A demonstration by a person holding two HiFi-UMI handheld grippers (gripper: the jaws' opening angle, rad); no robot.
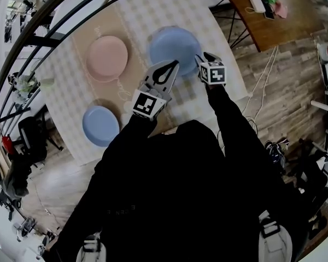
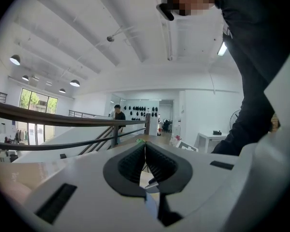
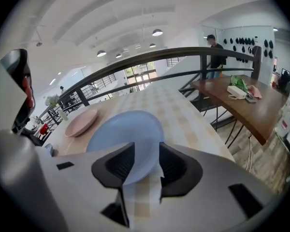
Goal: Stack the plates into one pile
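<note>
Three plates lie apart on the checked table (image 1: 153,10): a pink plate (image 1: 107,57) at the far left, a large blue plate (image 1: 172,48) at the far middle, and a small blue plate (image 1: 100,125) near the front left edge. My right gripper (image 1: 203,58) is at the large blue plate's right rim. Its jaws stand open, with the rim of the large blue plate (image 3: 125,132) between them and a gap on the right side; the plate rests on the table. The pink plate (image 3: 81,122) shows behind it. My left gripper (image 1: 171,65) is shut and empty, tilted up over the table near the large plate, and its own view of the left gripper (image 2: 145,144) looks at the ceiling.
A dark curved railing (image 1: 44,15) runs behind and left of the table. A brown wooden table (image 1: 262,15) with small items stands at the right, with cables (image 1: 262,86) on the plank floor beside it. A black chair (image 1: 33,141) stands at the left. A person (image 3: 215,52) stands far off.
</note>
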